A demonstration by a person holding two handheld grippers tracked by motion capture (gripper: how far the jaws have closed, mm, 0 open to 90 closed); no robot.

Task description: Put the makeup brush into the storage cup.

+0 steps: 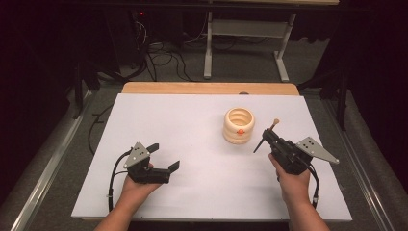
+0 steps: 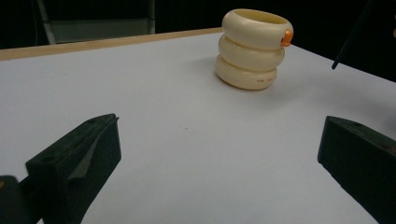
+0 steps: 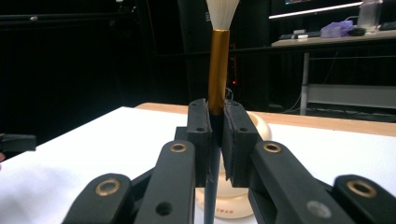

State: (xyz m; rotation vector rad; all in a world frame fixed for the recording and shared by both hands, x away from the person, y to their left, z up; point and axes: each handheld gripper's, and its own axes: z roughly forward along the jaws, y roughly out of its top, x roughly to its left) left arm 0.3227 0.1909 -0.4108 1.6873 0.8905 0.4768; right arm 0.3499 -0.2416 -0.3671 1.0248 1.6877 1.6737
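A cream holder [image 1: 238,126] shaped like three stacked rings stands upright on the white board [image 1: 192,144], right of centre, with a small orange spot [image 1: 240,131] on its near side. My right gripper [image 1: 269,137] is shut on a makeup brush [image 1: 274,123] just right of the holder. In the right gripper view its jaws clamp the brush below the gold ferrule [image 3: 217,70], white bristles [image 3: 222,11] pointing up, and the holder [image 3: 259,127] sits partly hidden behind them. My left gripper [image 1: 163,156] rests open at the near left. The holder [image 2: 252,49] lies far ahead of the left gripper [image 2: 218,123].
The board lies on a wooden table whose far edge [image 1: 209,88] shows beyond it. Behind stand a grey desk frame [image 1: 245,43] and floor cables [image 1: 163,57]. The brush's dark handle tip [image 2: 350,39] hangs at the upper right of the left gripper view.
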